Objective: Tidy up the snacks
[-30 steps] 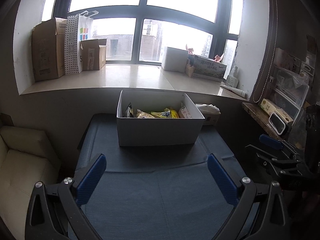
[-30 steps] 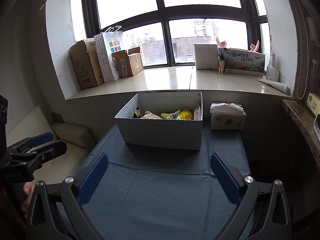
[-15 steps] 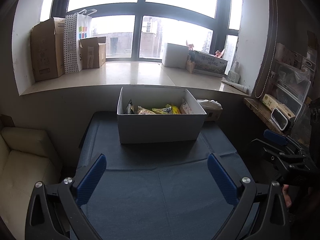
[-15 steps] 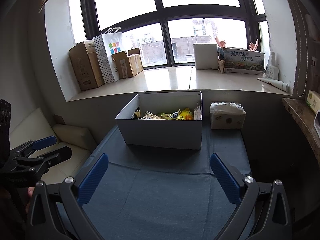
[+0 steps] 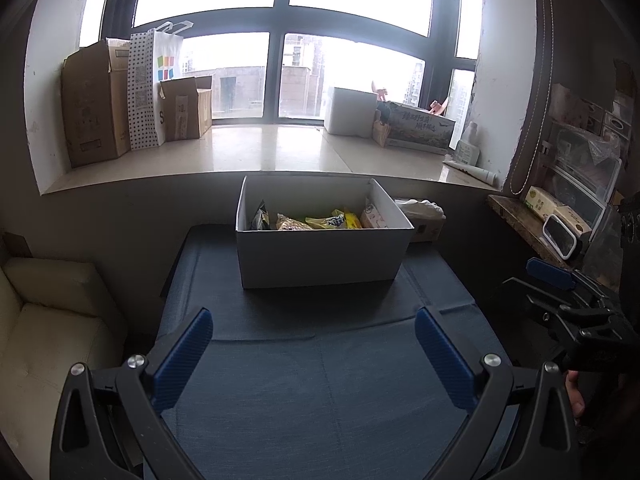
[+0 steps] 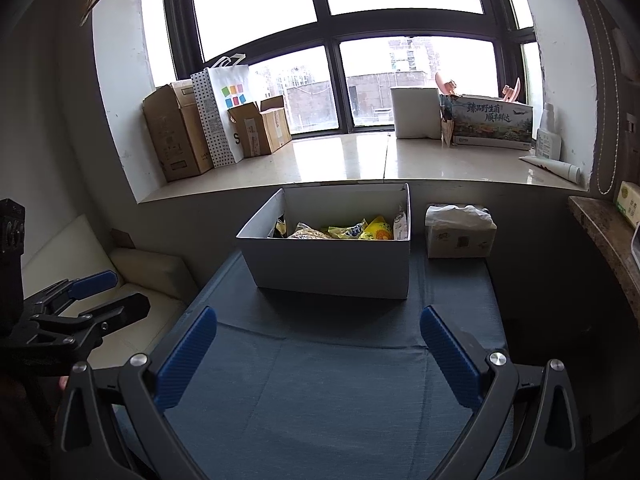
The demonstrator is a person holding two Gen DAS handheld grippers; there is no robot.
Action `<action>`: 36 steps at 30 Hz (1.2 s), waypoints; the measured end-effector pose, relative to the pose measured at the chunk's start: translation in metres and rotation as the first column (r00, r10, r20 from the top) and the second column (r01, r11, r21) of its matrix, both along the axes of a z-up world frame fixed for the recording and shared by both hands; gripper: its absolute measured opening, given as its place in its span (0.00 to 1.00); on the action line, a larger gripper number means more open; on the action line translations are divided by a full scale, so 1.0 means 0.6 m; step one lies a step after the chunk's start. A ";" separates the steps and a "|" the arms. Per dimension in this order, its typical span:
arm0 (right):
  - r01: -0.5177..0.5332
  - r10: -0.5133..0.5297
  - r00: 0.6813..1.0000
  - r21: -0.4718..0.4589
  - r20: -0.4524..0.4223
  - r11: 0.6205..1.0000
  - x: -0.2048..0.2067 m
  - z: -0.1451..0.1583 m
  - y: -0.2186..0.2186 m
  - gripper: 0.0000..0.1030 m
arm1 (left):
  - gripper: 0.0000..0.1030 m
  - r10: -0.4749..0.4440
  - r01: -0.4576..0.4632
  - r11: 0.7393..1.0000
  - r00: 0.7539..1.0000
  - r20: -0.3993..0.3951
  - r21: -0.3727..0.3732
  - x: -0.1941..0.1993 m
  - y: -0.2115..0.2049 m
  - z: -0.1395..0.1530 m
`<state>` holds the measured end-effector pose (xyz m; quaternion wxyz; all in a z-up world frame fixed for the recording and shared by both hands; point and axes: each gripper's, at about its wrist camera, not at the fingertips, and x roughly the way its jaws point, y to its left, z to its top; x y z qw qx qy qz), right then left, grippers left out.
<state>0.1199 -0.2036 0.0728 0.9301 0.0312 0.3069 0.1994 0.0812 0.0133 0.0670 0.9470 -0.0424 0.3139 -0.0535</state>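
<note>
A white open box [image 5: 320, 256] [image 6: 332, 268] stands at the far end of a table covered in blue cloth [image 5: 320, 380] [image 6: 332, 392]. Inside it lie several snack packets [image 5: 320, 222] [image 6: 344, 232], yellow, dark and white ones. My left gripper [image 5: 312, 350] is open and empty, held back from the box over the near half of the cloth. My right gripper [image 6: 318, 350] is also open and empty, at a similar distance. Each gripper shows at the side edge of the other's view.
A tissue box [image 6: 460, 232] sits right of the white box. Behind runs a wide window sill [image 5: 260, 152] with cardboard boxes [image 5: 96, 104], a dotted paper bag [image 5: 154, 88] and a printed carton [image 6: 492, 120]. A cream sofa [image 5: 44, 320] stands left, a cluttered shelf [image 5: 560, 216] right.
Both grippers have drifted slightly, so the box sits a little lower and nearer in view. Their jaws stay open and hold nothing.
</note>
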 end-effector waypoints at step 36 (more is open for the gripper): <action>-0.006 0.006 1.000 0.005 0.012 1.000 -0.007 0.008 0.006 1.00 | 1.00 -0.006 0.006 1.000 1.000 0.016 -0.011 -0.007 0.006 0.010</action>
